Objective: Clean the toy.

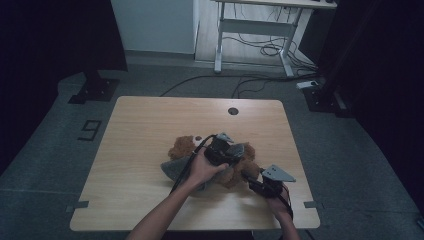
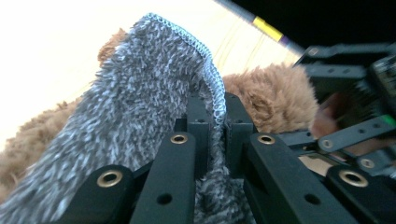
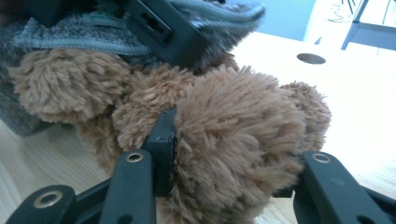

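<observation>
Lying at centre frame of the high view on the wooden tabletop (image 1: pixel 140 130): brown teddy bear (image 1: pixel 187 147), partly wrapped in a grey fleece garment (image 1: pixel 175 169). Pinching the garment's stitched hem in the left gripper view: left gripper (image 2: pixel 215 122), fingers (image 2: pixel 198 116) nearly closed with only the fabric between them. Clamping a plush limb of the bear at lower centre of the right gripper view: right gripper (image 3: pixel 229 154), fingers (image 3: pixel 163 140) spread wide around the fur, pressing in on both sides.

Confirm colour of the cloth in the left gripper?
Grey fleece cloth with a pale stitched edge; clearest in the left gripper view.
</observation>
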